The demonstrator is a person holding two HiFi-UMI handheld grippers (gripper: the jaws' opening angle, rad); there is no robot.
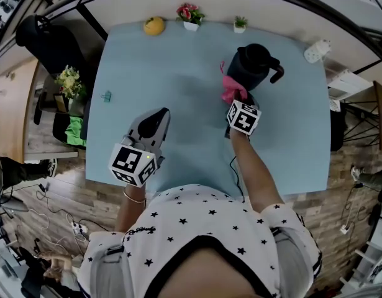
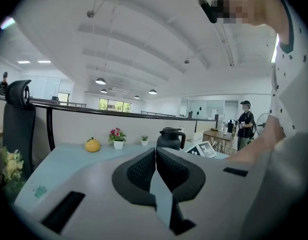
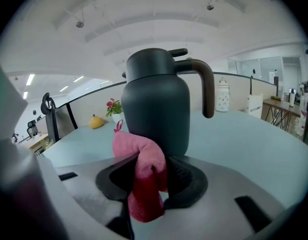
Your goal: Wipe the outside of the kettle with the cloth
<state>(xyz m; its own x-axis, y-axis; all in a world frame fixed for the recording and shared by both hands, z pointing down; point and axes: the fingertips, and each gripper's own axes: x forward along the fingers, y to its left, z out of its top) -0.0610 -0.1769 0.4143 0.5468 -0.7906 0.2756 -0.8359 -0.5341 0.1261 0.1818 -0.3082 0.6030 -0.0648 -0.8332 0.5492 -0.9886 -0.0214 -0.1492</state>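
Right gripper view | right gripper (image 3: 152, 170) clenched on pink cloth (image 3: 133, 146) | kettle (image 3: 156, 104) upright, straight ahead, cloth against its lower wall, near table (image 1: 147, 73) far edge | left gripper (image 1: 159, 115) closed, empty, well apart

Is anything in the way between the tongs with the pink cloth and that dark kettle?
Nothing visible. The right tongs grip the cloth, and the cloth seems to press straight against the kettle, low on its side.
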